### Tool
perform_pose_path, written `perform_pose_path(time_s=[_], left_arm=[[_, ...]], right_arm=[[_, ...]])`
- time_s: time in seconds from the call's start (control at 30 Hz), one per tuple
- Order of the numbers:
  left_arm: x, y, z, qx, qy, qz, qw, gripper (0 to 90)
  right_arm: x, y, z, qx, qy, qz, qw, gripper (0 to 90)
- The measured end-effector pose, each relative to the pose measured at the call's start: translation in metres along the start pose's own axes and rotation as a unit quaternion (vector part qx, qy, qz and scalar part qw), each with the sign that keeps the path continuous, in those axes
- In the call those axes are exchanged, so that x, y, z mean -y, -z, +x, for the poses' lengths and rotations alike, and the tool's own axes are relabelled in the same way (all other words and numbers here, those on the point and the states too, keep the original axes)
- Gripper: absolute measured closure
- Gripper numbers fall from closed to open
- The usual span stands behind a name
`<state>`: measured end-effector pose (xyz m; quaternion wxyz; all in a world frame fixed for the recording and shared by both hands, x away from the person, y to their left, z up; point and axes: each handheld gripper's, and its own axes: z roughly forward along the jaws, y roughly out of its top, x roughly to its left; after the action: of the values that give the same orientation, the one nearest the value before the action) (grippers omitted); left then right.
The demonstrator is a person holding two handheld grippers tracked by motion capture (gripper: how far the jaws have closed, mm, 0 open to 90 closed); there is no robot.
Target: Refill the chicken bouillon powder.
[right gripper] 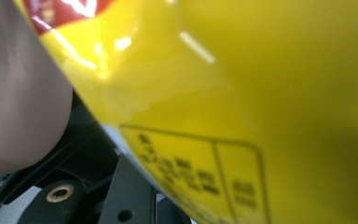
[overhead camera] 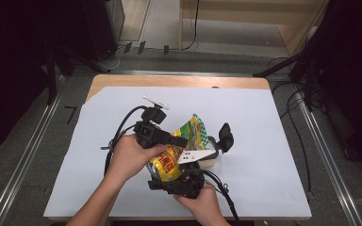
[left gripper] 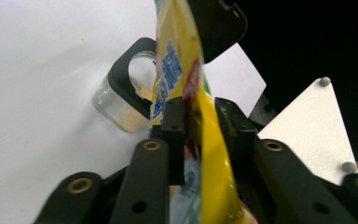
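The desk [overhead camera: 273, 141], under a white sheet, is carrying everything. Above its near middle the yellow snack bag [overhead camera: 172, 157] is hanging between both grippers. The left gripper [left gripper: 200, 116] is pinching the bag's upper part with narrowed jaws. The right gripper [overhead camera: 181, 181] is supporting the bag's bottom; its grip cannot be told. A small clear jar [left gripper: 121, 105] with a black lid is lying just behind.

A white-covered table [overhead camera: 264, 141] carries a clear jar [overhead camera: 210, 162].

Jar [overhead camera: 210, 155] close behind yellow bag [overhead camera: 169, 162].
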<state>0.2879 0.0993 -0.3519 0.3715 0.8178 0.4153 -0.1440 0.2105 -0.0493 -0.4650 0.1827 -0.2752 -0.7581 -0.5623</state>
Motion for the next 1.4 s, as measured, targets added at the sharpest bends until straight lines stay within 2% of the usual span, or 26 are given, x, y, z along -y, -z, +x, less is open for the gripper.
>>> perform_pose_path(time_s=[0.13,0.23,0.43,0.53,0.6,0.73,0.83,0.97,1.1,1.2,1.3,1.33,1.4], left_arm=[[-0.0001,-0.0005,-0.0001,0.003,-0.002,0.003,1.0000,78.4],[0.0001,-0.0014,0.0028,0.018,0.001,0.002,0.9998,78.5],[-0.0005,-0.0035,0.0034,0.031,-0.002,-0.003,0.9995,78.5],[-0.0008,-0.0056,0.0050,0.052,-0.001,-0.005,0.9986,80.1],[-0.0010,-0.0072,0.0053,0.057,0.001,-0.007,0.9984,80.3],[-0.0011,-0.0079,0.0043,0.057,-0.001,-0.009,0.9984,81.4],[-0.0014,-0.0083,0.0028,0.048,-0.004,-0.012,0.9988,82.5],[-0.0015,-0.0074,-0.0009,0.038,-0.005,-0.015,0.9992,84.1],[-0.0012,-0.0061,0.0007,0.033,-0.001,-0.013,0.9993,84.8],[-0.0013,-0.0059,0.0003,0.035,-0.002,-0.013,0.9993,83.7],[-0.0025,-0.0049,0.0008,0.048,0.004,-0.020,0.9986,77.1],[-0.0032,-0.0040,0.0010,0.048,0.003,-0.022,0.9986,72.8],[-0.0053,-0.0015,-0.0007,0.035,-0.002,-0.019,0.9992,71.6]], right_arm=[[0.0016,-0.0008,-0.0001,0.005,0.003,0.001,1.0000,70.2],[0.0022,-0.0002,0.0002,0.006,0.002,-0.001,1.0000,70.1],[0.0030,0.0012,-0.0002,0.006,0.003,-0.003,1.0000,70.2],[0.0029,0.0023,-0.0004,0.005,0.004,-0.004,1.0000,70.1],[0.0035,0.0025,-0.0005,0.004,0.003,-0.006,1.0000,70.0],[0.0039,0.0031,-0.0005,0.004,0.006,-0.005,1.0000,69.9],[0.0038,0.0036,-0.0004,0.007,0.007,-0.005,0.9999,68.9],[0.0035,0.0030,0.0025,0.031,0.010,-0.001,0.9995,63.8],[0.0034,0.0020,0.0040,0.039,0.014,0.001,0.9991,62.8],[0.0035,0.0021,0.0042,0.043,0.007,0.002,0.9990,67.7],[0.0023,0.0036,0.0031,0.031,0.002,-0.005,0.9995,69.3],[0.0014,0.0041,0.0030,0.023,0.001,-0.011,0.9997,69.5],[-0.0014,0.0053,0.0032,0.011,-0.002,-0.018,0.9998,69.8]])
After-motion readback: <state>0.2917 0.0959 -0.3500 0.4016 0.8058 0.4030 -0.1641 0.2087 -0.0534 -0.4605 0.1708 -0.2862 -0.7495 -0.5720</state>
